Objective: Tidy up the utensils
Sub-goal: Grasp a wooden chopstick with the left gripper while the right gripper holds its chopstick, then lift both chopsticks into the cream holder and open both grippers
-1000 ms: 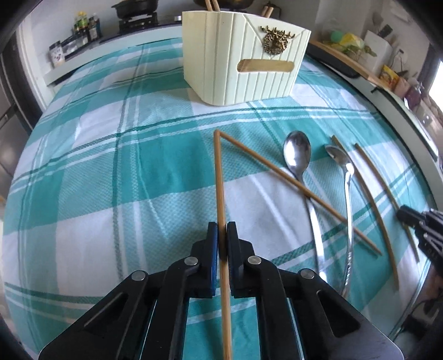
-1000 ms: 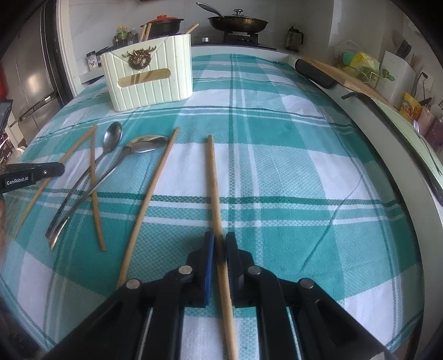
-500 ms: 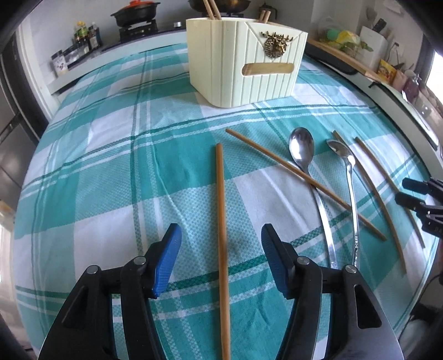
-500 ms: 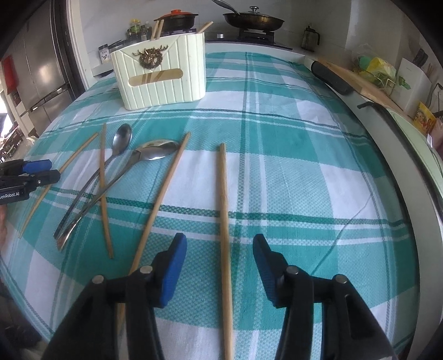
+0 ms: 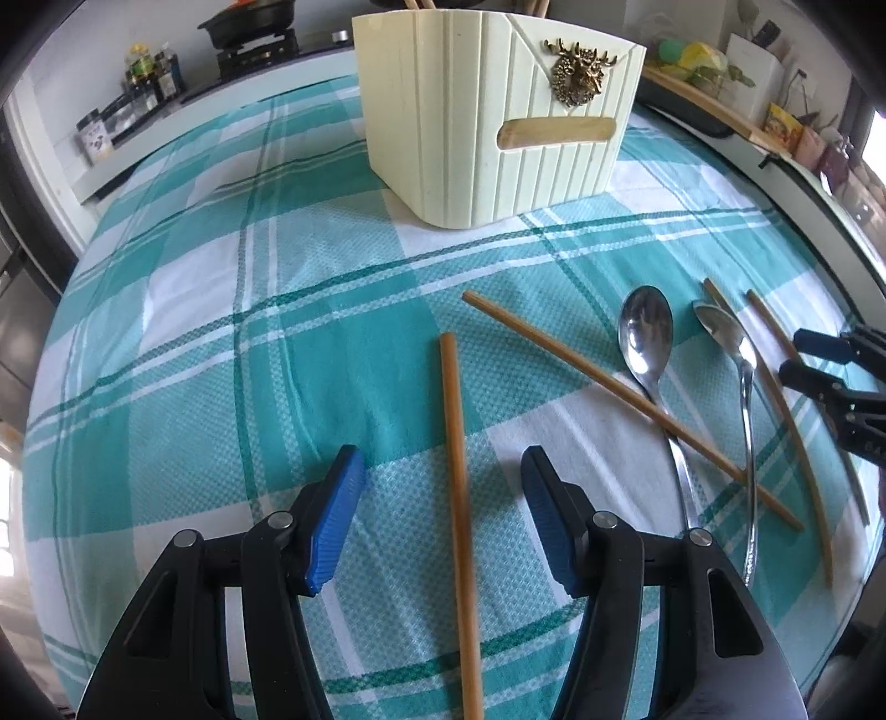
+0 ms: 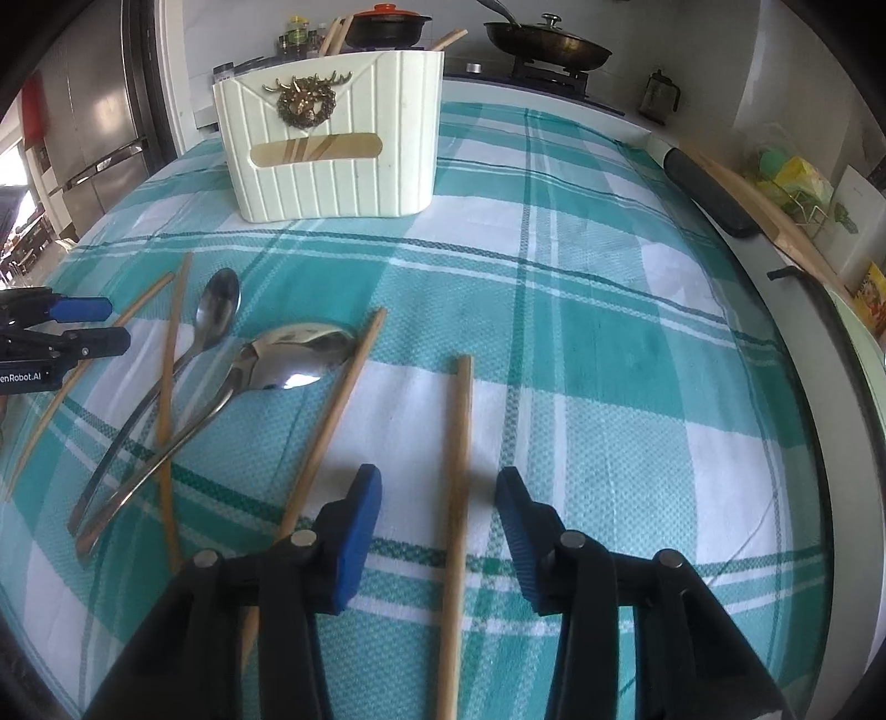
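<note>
The left gripper stands wide open over the teal-and-white checked cloth on the counter, its blue pads well clear of the chopstick that lies flat between them; its jaws have just been opening and now hold nothing. The right gripper is likewise apart, narrower than the left, its jaws having just opened and then drawn in somewhat, with another chopstick lying loose on the cloth between its pads, untouched. Seen in the right wrist view, two steel spoons and further chopsticks lie scattered and partly crossed on the cloth, toward the left gripper. The cream ribbed utensil holder stands upright at the far end of the cloth, well apart from both grippers, with a brass stag-head emblem on its front and chopstick ends rising from its top. The only readable writing is white lettering on the left gripper's body as seen from the right wrist view, cut off at the edge: "enRobot.AI". Pans sit on a stove behind.
</note>
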